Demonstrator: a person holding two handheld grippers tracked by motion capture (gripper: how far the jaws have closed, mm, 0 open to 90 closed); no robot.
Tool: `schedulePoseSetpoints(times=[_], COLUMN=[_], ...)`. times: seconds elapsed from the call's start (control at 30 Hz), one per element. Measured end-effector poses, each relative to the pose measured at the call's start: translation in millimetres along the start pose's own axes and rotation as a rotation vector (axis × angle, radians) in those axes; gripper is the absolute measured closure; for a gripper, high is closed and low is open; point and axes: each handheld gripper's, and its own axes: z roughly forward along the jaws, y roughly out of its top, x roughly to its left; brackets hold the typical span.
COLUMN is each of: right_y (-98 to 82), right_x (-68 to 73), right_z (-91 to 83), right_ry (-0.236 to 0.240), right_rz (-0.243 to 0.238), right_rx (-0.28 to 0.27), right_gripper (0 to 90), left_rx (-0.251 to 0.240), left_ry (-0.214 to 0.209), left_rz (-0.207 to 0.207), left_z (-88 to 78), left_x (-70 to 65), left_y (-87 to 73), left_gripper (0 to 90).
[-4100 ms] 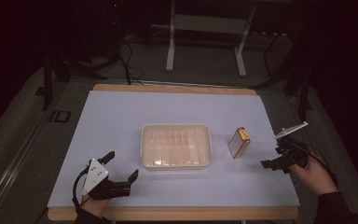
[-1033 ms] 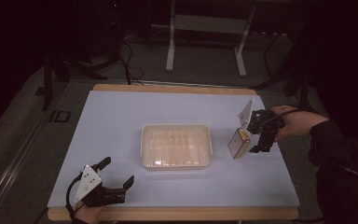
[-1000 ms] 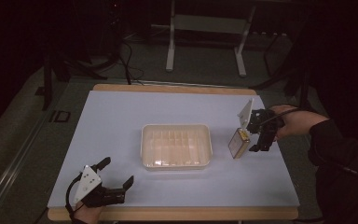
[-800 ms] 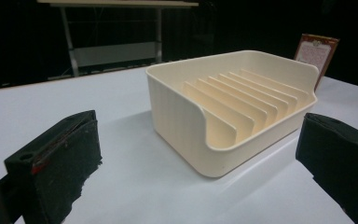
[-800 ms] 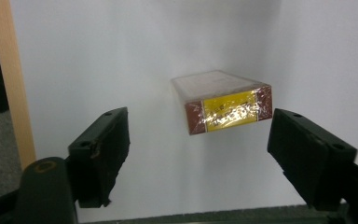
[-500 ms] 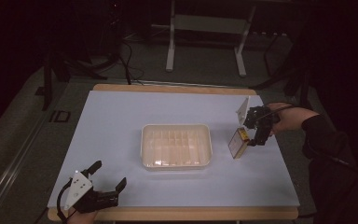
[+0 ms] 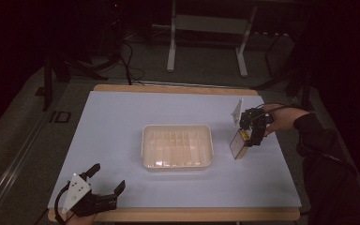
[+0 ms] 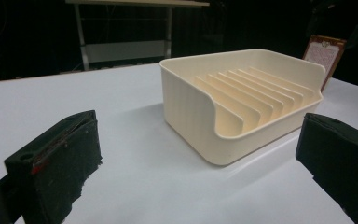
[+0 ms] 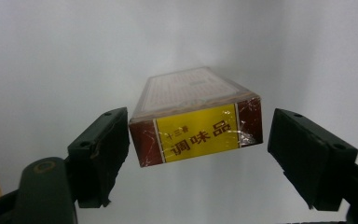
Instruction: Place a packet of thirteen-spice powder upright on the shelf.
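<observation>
Tabletop: pale, matte sheet over a board whose light wooden edge shows along the top and bottom of the high view. Surface smooth, unmarked.

Tray: cream plastic, rectangular, rounded corners, centre of the high view. In the left gripper view its floor carries a row of thin, upright, parallel ribs; walls are smooth with a slight sheen, and the nearest wall dips low at the front.

Box: small, flat carton just right of the tray, apart from it, tilted up on one edge. In the right gripper view its near end face is dark red with a yellow panel of printed characters under glossy, crinkled film; the broad top face is pale with fine print and a red border.

Right claw: released, jaws spread to either side of the box end. In the right gripper view the left jaw sits against or just beside the box corner and a clear gap remains at the right jaw. Jaw pads are black, blocky, matte.

Left claw: released, jaws wide, at the lower left of the high view by the tabletop's near edge, well apart from the tray.

Open tabletop lies left of, behind and in front of the tray.
</observation>
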Motion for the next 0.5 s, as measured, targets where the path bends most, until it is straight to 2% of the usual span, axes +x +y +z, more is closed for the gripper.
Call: schedulePoseSetpoints(times=[0.1, 0.2, 0.43, 0.5], right_y=[0.5, 2.7, 5.2, 6.4], right_x=[-2.1, -2.2, -4.3, -5.4], right_z=[2.2, 2.4, 12.4, 14.7], right_ry=[0.005, 0.015, 0.04, 0.053], right_rz=[0.0, -0.001, -0.008, -0.012], right_rx=[0.021, 0.012, 0.035, 0.037], right_gripper=[20.9, 21.7, 23.8, 27.3], left_rx=[0.003, 0.003, 0.003, 0.003], left_ry=[-0.001, -0.003, -0.004, -0.003], left_rz=[-0.001, 0.001, 0.0, 0.0], left_z=[0.1, 0.1, -1.3, -1.3], left_x=[0.3, -0.1, 0.3, 0.5], left_y=[-0.1, 0.0, -0.2, -0.3], left_gripper=[0.0, 0.0, 0.0, 0.0])
